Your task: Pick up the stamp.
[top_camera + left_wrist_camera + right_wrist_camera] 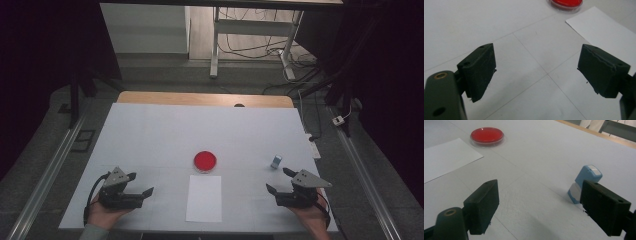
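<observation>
The little blue stamp (585,183) stands on its end on the white table (150,135), leaning a bit, with its long side going up and its white-topped end pointing up and away from you. It sits to the right of the red dish (205,161), well apart from it. Your right gripper (283,180) is just beside the stamp, jaws spread wide, holding nothing. The white paper (204,198) lies just in front of the dish. Your left gripper (140,183) is left of the paper, jaws spread wide too.
</observation>
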A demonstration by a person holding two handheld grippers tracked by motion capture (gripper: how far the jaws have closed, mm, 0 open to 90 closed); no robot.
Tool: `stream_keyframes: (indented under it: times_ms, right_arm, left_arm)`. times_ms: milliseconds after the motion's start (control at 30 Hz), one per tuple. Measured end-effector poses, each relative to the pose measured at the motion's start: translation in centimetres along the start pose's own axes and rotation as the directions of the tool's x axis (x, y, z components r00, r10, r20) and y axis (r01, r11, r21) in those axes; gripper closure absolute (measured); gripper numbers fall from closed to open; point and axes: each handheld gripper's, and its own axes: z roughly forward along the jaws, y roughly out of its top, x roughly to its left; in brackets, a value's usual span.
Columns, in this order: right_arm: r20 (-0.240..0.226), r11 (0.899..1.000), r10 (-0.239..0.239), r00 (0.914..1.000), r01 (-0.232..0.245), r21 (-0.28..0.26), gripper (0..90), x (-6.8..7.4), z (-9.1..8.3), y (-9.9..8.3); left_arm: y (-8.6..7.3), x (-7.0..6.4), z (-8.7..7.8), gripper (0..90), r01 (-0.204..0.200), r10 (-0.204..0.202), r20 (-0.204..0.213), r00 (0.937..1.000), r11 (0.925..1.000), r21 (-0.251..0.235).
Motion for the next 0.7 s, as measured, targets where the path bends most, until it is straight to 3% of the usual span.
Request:
stream_keyframes:
  times_ms: [700]
  right_arm:
    - [-0.007, 1.0, -0.016, 0.9998, 0.016, -0.012, 20.4, 0.32, -0.04, 0.11]
  left_arm:
    - [0.08, 0.02, 0.09, 17.3, -0.017, 0.017, -0.006, 0.9998, 0.9998, 0.0]
